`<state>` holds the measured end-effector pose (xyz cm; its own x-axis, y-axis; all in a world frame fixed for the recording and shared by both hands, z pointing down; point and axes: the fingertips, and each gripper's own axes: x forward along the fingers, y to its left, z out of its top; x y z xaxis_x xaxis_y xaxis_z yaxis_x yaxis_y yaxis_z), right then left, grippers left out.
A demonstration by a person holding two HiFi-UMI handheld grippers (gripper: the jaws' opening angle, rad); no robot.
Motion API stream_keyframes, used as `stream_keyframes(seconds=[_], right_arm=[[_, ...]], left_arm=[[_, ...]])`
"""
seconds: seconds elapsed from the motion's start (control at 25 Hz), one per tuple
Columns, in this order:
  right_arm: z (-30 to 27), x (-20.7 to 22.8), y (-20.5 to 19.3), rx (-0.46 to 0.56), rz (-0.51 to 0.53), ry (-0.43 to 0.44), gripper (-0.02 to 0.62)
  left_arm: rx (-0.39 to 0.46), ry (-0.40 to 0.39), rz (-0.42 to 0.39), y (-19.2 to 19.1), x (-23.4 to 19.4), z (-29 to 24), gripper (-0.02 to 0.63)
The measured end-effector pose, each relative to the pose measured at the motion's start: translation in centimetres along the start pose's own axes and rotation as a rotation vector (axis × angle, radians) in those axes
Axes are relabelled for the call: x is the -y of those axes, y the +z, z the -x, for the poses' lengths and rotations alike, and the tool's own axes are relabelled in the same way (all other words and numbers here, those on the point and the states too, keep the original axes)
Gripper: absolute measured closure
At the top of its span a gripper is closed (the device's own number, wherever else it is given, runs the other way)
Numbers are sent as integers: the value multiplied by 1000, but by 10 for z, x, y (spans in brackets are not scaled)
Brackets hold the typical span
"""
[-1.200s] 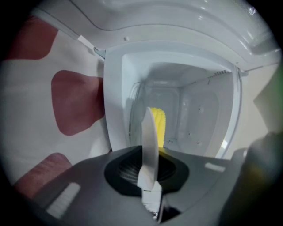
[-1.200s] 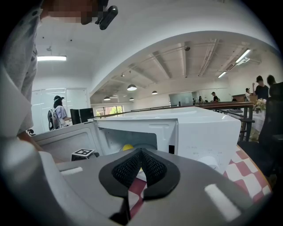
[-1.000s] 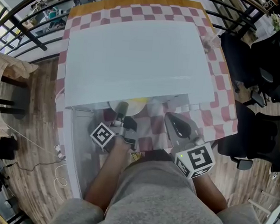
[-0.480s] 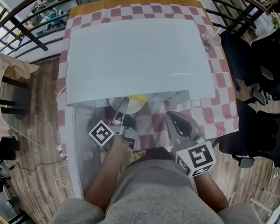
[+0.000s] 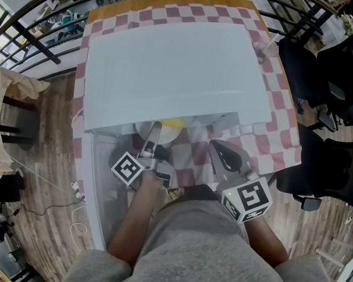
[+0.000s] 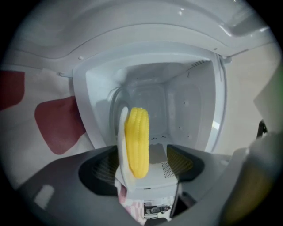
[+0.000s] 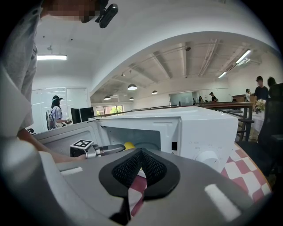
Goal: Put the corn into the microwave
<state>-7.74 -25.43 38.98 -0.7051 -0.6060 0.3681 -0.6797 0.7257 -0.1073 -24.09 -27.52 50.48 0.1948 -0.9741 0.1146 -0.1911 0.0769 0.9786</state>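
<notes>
The yellow corn (image 6: 137, 141) lies on a small white plate (image 6: 121, 145) at the mouth of the open white microwave (image 6: 185, 101); this view is rolled, so both look upright. My left gripper (image 6: 143, 161) reaches to the opening. Its jaws are opening, with the corn between the pads and neither pad pressing on it. From above, the corn (image 5: 173, 124) and plate (image 5: 142, 129) peek out under the microwave's top (image 5: 175, 71), beside the left gripper (image 5: 152, 139). My right gripper (image 5: 224, 154) waits in front of the microwave, shut and empty (image 7: 140, 165).
The microwave door (image 5: 95, 186) hangs open to the left. A red-and-white checked cloth (image 5: 281, 114) covers the table. Black office chairs (image 5: 331, 88) stand on the right, and a railing (image 5: 27, 30) runs on the left. People (image 7: 56, 112) stand far off.
The left gripper's jaws have parted and let go of the corn, which now rests on the plate at the microwave's mouth. The right gripper has not moved.
</notes>
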Motion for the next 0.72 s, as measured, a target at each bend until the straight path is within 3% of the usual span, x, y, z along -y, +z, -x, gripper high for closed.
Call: stream_keyframes(seconds=[0.24, 0.4, 0.72], right_arm=[[-2, 1, 1, 0, 0, 6, 598], [-6, 2, 1, 7, 0, 15, 598], [-8, 1, 1, 6, 9, 21, 598]], left_arm=[[6, 42, -36, 0, -4, -3, 264], [8, 35, -45, -2, 3, -7, 218], [-136, 27, -101, -21, 1, 0, 182]])
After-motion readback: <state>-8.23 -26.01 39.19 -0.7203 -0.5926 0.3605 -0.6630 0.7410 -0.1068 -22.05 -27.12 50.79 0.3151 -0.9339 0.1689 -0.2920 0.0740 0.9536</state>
